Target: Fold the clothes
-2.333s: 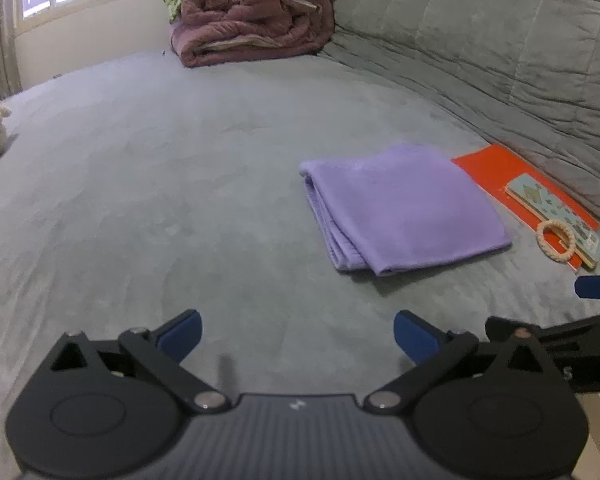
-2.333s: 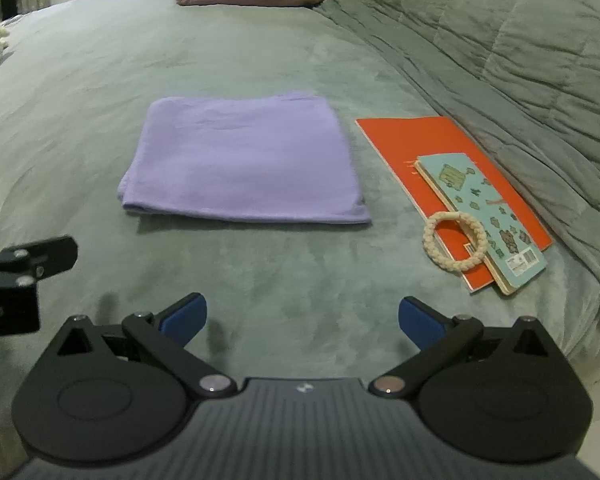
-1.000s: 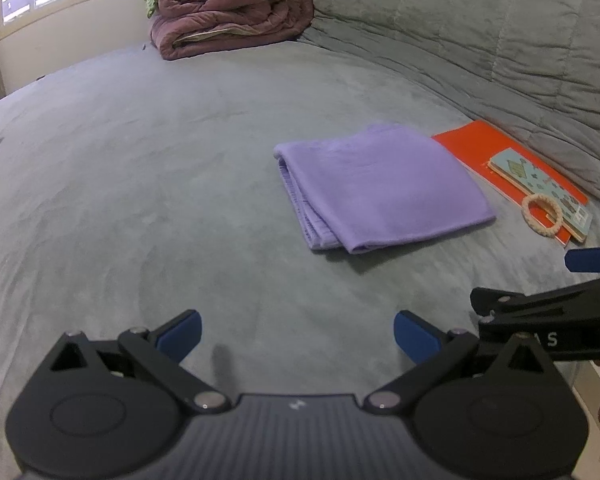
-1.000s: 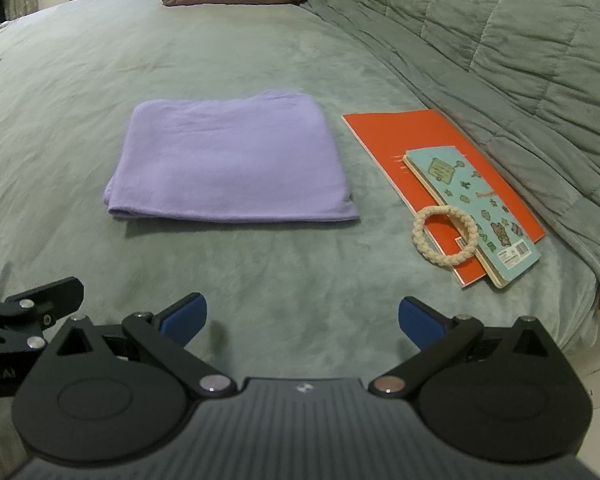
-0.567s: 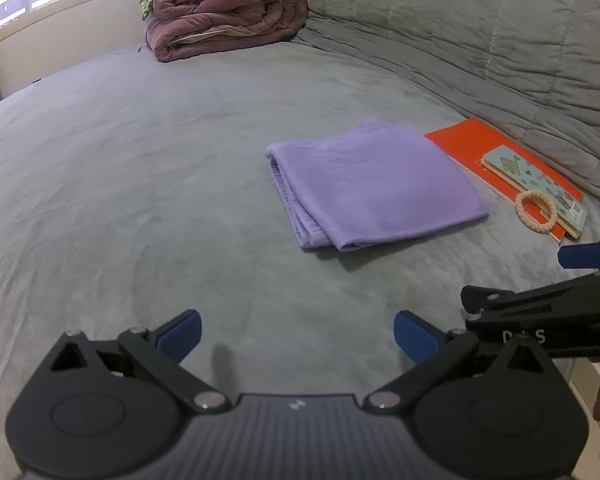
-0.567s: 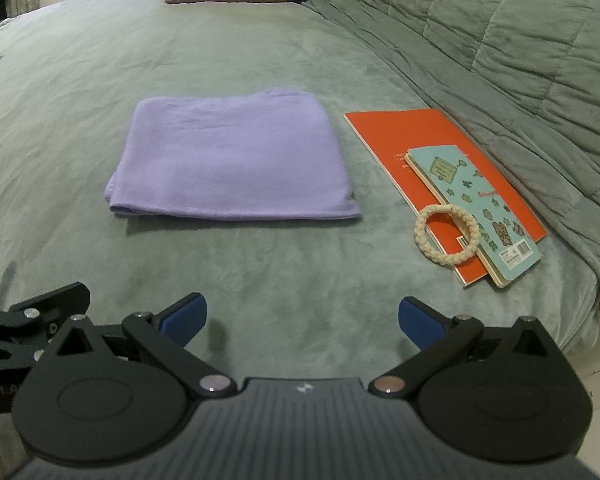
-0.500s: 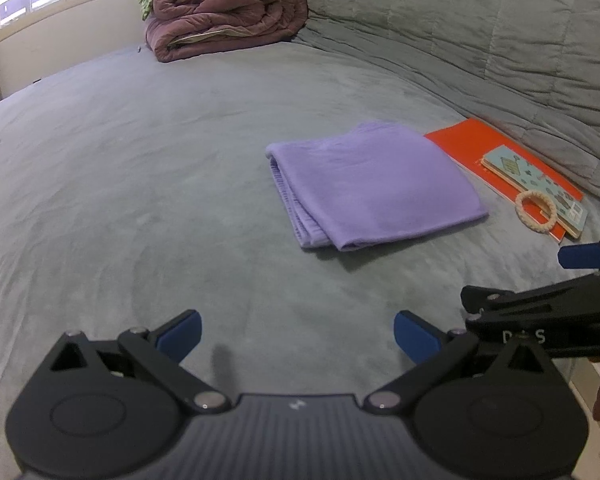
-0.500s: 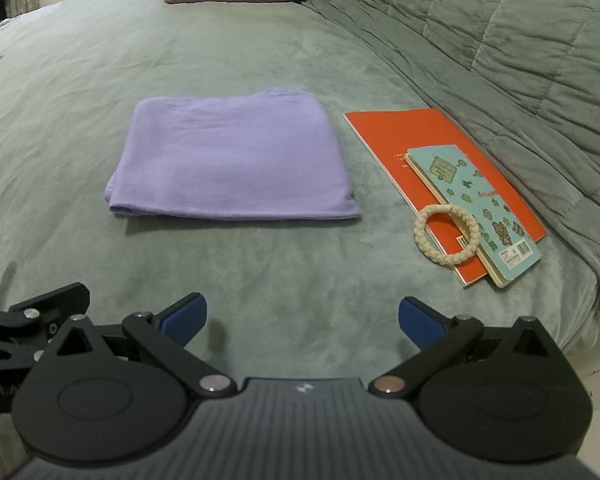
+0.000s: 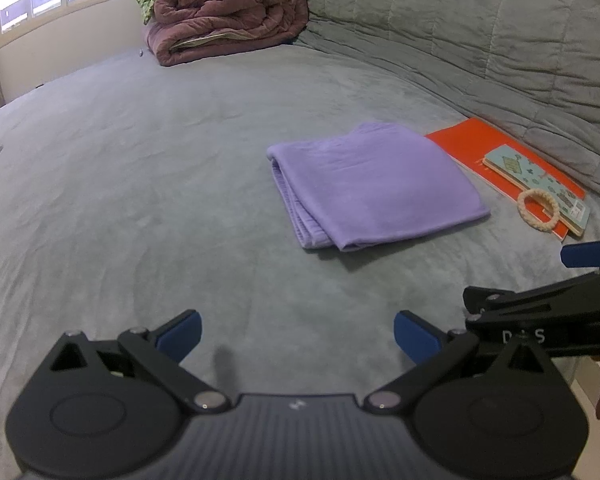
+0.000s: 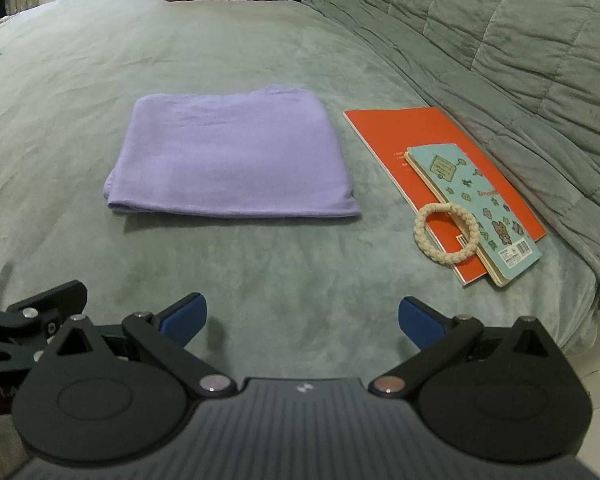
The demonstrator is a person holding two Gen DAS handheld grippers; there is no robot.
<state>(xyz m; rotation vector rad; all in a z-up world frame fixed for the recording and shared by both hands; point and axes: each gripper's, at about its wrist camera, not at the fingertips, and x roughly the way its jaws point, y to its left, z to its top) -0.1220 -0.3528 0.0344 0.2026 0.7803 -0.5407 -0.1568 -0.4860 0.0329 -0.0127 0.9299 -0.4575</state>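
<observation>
The lilac, soft-knit garment folded into a flat rectangle [image 10: 230,156] is lying on the grey-green velvety bedspread [image 10: 260,288], at about twelve o'clock from the right gripper [image 10: 302,320] and toward one o'clock from the left gripper [image 9: 298,330]. Both grippers are hovering over bare bedspread near its front edge, well apart from the cloth. Each one is showing its blue fingertips [image 10: 184,318] spread wide, with nothing between them.

Judging by how the garment is lying, with stacked layers showing along its left edge in the left wrist view and a clean rounded fold along the near edge, the folding itself looks done or close to it. The step in hand seems to be standing off after the last fold.

At about two o'clock from the right gripper, an orange flat notebook [image 10: 416,140] is sitting just beside the garment, carrying a smaller pale-blue patterned booklet [image 10: 480,200] and a cream braided ring [image 10: 446,234].

If another fold is wanted, the next move is calling for both grippers to be reaching forward to the near corners, closing on all layers together, and lifting evenly, while keeping clear of the notebook on the right.
</observation>
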